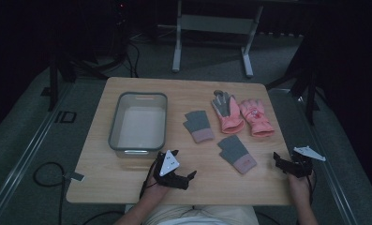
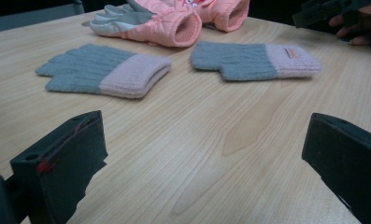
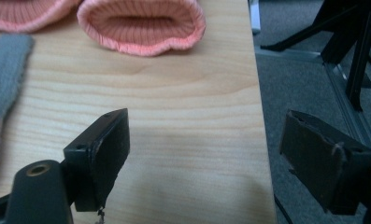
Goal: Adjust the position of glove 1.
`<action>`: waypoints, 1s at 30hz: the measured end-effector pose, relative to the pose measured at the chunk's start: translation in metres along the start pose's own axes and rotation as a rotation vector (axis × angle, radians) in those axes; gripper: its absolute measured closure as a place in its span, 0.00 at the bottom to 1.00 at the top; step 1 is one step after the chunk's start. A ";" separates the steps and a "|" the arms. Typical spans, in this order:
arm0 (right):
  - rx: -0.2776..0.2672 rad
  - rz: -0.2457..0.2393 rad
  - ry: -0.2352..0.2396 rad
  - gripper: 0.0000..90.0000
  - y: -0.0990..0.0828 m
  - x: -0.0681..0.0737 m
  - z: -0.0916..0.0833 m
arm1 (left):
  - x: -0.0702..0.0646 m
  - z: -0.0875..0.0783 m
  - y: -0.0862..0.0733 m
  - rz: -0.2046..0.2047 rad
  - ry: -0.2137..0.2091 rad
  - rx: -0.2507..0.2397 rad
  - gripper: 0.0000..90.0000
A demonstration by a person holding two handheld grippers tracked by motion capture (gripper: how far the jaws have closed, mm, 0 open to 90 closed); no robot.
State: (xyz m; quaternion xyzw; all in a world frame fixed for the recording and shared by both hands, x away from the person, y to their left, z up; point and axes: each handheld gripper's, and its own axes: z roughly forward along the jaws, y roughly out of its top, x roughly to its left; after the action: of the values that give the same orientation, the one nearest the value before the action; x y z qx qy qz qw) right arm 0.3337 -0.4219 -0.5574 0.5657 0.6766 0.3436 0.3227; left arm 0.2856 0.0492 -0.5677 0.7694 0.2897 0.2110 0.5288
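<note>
Near the table's front edge, my left gripper (image 1: 183, 178) and right gripper (image 1: 286, 165) stand wide, holding nothing. Bare wood lies before the grey-pink gloves (image 1: 237, 153); the right one is beside the table's right edge.

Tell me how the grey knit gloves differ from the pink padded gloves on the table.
The grey knit gloves are flat and thin, grey with pale pink cuffs; the pink padded gloves are puffy and mostly salmon pink, one with a grey palm. The grey pair lies apart, nearer the person; the pink pair lies side by side, farther back. The grey gloves look short-fingered; the pink ones have full fingers. Both pairs lie untouched on the wooden table.
</note>
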 end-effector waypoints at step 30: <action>0.060 0.050 0.021 0.15 0.017 -0.003 0.000 | -0.004 -0.002 -0.001 0.020 -0.005 -0.013 0.00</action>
State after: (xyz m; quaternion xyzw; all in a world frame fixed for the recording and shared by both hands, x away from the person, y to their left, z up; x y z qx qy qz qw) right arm 0.3430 -0.4232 -0.5431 0.5882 0.6755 0.3370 0.2900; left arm 0.2815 0.0478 -0.5678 0.7693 0.2793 0.2161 0.5324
